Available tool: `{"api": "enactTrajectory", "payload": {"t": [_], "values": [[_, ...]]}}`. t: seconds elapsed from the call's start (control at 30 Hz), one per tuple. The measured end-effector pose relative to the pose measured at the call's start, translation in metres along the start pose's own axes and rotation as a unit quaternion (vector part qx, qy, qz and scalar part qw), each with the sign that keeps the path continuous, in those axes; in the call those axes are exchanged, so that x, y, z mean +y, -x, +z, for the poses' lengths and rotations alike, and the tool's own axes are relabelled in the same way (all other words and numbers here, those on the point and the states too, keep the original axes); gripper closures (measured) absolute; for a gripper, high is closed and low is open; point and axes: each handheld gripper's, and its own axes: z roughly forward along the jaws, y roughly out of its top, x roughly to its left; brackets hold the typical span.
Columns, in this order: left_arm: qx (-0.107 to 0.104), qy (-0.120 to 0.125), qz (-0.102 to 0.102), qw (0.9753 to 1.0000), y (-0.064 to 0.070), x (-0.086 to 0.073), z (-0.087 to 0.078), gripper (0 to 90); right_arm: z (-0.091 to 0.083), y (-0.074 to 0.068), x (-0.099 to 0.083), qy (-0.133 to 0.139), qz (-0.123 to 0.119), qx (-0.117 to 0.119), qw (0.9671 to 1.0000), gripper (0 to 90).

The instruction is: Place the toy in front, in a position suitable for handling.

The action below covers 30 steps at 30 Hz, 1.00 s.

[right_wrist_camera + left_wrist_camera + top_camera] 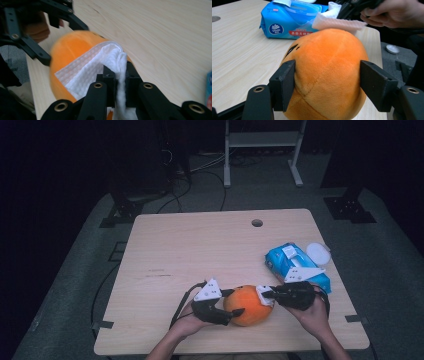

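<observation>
The orange plush toy (248,305) is sitting on the near edge of the wooden table (200,250), between the two grippers. In the left gripper view the toy (325,75) is showing dark stitched marks on its upper side, and its round body is lying directly on the tabletop.

The left gripper (231,302) is clamping the toy: its two black jaws are pressing against opposite flanks of the plush, spread only as far as the body requires, with the pads (284,83) sinking slightly into the fabric. The person's left hand (187,322) is gripping it from below.

The right gripper (264,295) is pinching a white wet wipe (100,67), its jaws closed tight on the bunched end. The wipe is lying flat against the top of the toy, and the orange is showing through the damp sheet. In the left gripper view the wipe (338,22) is touching the far upper side of the toy. The person's right hand (312,312) is holding this gripper.

Behind the right gripper, a blue pack of wet wipes (295,265) is resting on the table, its flap (305,7) raised. Just beyond it, at the table's right edge, a small white round lid (318,253) is lying.
</observation>
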Motion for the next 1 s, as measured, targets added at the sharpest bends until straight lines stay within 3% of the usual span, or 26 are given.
{"api": "enactTrajectory", "payload": {"t": [0.03, 0.07, 0.1, 0.13, 0.17, 0.23, 0.33, 0.4, 0.47, 0.53, 0.6, 0.67, 0.8, 0.9, 1.0], "values": [[0.000, 0.000, 0.005, 1.0000, 0.002, 0.001, 0.001, 29.7, 0.001, -0.009, 0.005, 0.007, -0.015, 0.006, 0.9998, 81.8], [-0.001, 0.001, 0.009, 1.0000, 0.003, 0.002, 0.001, 29.7, 0.001, -0.009, 0.005, 0.007, -0.015, 0.006, 0.9998, 81.8], [-0.001, 0.001, 0.014, 0.9999, 0.004, 0.002, 0.001, 23.2, 0.002, -0.016, 0.008, 0.003, -0.029, 0.009, 0.9995, 81.7], [0.001, 0.001, 0.019, 0.9998, 0.003, 0.002, 0.001, 23.2, 0.002, -0.016, 0.008, 0.003, -0.029, 0.009, 0.9995, 81.7], [-0.001, 0.006, 0.023, 0.9997, -0.003, 0.000, 0.001, 12.9, 0.004, -0.015, 0.006, 0.002, -0.025, 0.020, 0.9995, 81.8], [0.003, -0.001, 0.029, 0.9996, -0.010, -0.004, 0.002, 5.8, 0.005, -0.012, 0.004, 0.004, -0.020, 0.024, 0.9995, 81.7], [-0.011, -0.003, 0.021, 0.9997, -0.014, -0.010, 0.006, 4.5, 0.005, -0.009, 0.003, 0.005, -0.015, 0.022, 0.9996, 81.7], [-0.031, -0.005, 0.028, 0.9991, -0.012, -0.012, 0.008, 10.2, 0.006, -0.008, 0.002, 0.005, -0.012, 0.021, 0.9997, 81.6], [-0.034, -0.008, 0.039, 0.9986, -0.008, -0.011, 0.008, 12.1, 0.006, -0.006, 0.000, 0.002, -0.011, 0.017, 0.9998, 81.7], [-0.056, -0.004, 0.041, 0.9976, -0.008, -0.010, 0.005, 13.9, 0.005, -0.003, -0.001, 0.001, -0.005, 0.007, 1.0000, 81.6], [-0.054, -0.004, 0.043, 0.9976, -0.008, -0.010, 0.004, 14.3, 0.004, -0.002, -0.002, 0.002, -0.003, 0.005, 1.0000, 81.6], [-0.035, -0.007, 0.050, 0.9981, -0.007, -0.011, 0.010, 13.4, 0.004, 0.000, -0.003, 0.005, 0.000, 0.003, 1.0000, 81.6], [-0.022, 0.002, 0.042, 0.9989, -0.009, -0.015, 0.016, 10.7, 0.006, -0.001, -0.002, 0.004, -0.003, -0.002, 1.0000, 81.6], [-0.011, 0.019, 0.018, 0.9996, -0.009, -0.010, 0.012, 28.0, 0.003, -0.006, 0.003, 0.010, -0.009, -0.020, 0.9997, 82.0], [-0.014, 0.029, 0.003, 0.9995, -0.007, -0.004, 0.007, 33.9, -0.002, -0.009, 0.007, 0.026, -0.013, -0.026, 0.9992, 82.1]]}}
